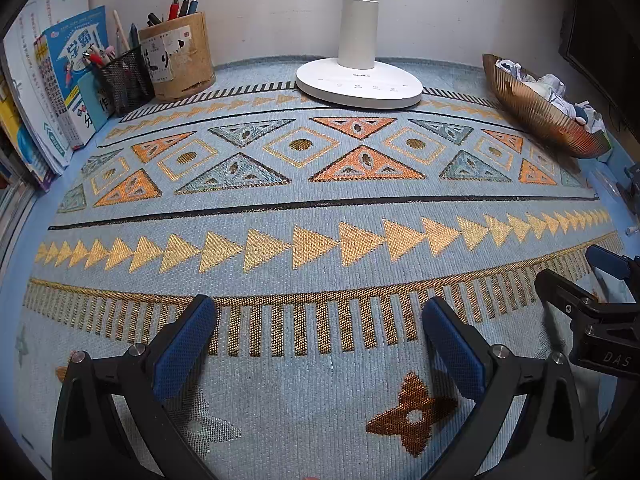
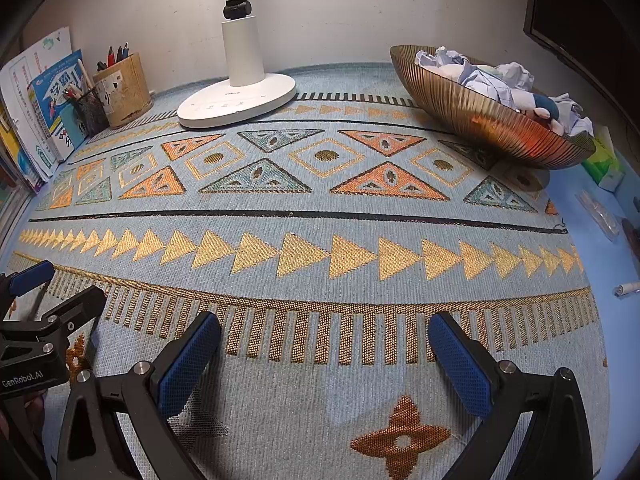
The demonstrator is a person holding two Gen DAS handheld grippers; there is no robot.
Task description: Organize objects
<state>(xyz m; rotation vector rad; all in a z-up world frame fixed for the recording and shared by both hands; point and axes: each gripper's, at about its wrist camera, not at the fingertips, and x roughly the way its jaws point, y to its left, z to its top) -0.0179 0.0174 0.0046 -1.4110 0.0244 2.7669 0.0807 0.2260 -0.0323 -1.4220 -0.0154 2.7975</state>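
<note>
A ribbed copper bowl [image 2: 480,120] at the back right holds crumpled paper [image 2: 484,80] and a small plush toy [image 2: 540,106]; the bowl [image 1: 536,112] also shows in the left wrist view. My left gripper [image 1: 320,312] hangs open over the patterned mat with nothing between its blue pads. My right gripper [image 2: 324,332] is likewise open and holds nothing. Each gripper shows at the edge of the other's view, the right gripper [image 1: 576,276] and the left gripper [image 2: 56,284].
A white desk lamp base [image 1: 360,84] stands at the back centre. A cork pen holder [image 1: 180,60], a mesh pen cup [image 1: 124,76] and upright books [image 1: 60,80] line the back left. A green tissue pack [image 2: 604,160], clear plastic wrapping [image 2: 600,216] and a small white tube [image 2: 626,289] lie right of the mat.
</note>
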